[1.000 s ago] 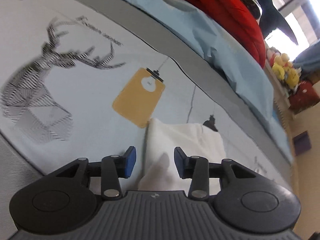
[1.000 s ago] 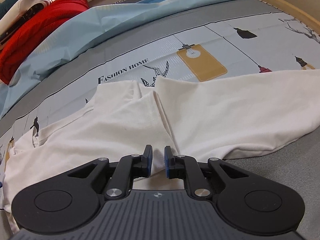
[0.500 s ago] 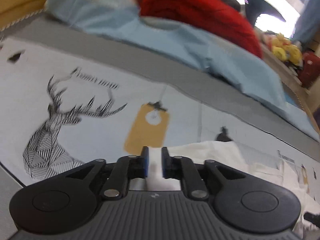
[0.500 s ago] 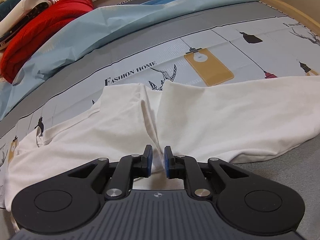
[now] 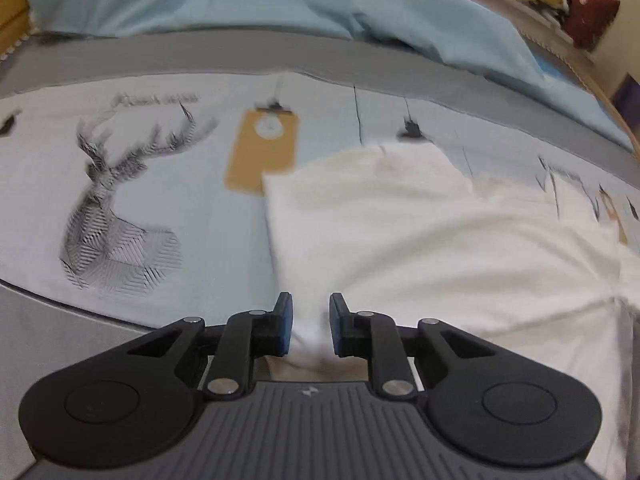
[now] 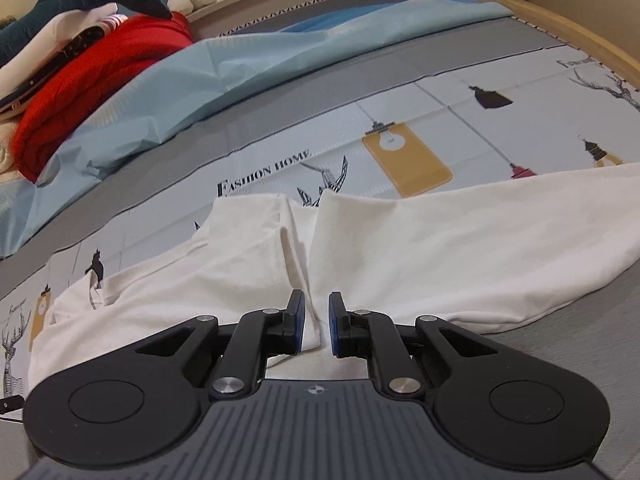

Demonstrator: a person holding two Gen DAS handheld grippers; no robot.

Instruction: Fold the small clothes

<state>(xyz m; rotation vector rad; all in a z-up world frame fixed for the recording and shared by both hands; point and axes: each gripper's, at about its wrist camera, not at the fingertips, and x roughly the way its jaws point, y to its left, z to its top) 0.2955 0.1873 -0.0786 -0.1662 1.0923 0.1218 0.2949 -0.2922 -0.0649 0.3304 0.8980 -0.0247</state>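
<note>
Lying across the printed bed sheet [image 6: 280, 152] is the crumpled white cotton garment [image 6: 440, 248], its near edge bunched toward me. My right tongs [image 6: 317, 326] are clenched on a fold of that edge. My left tongs [image 5: 310, 326] have white cloth between their blue pads, and the jaws are easing apart, though the cloth looks pinched. Beyond the garment I see a light blue quilt [image 6: 192, 92], then a folded red blanket [image 6: 100, 84] stacked behind it.
</note>
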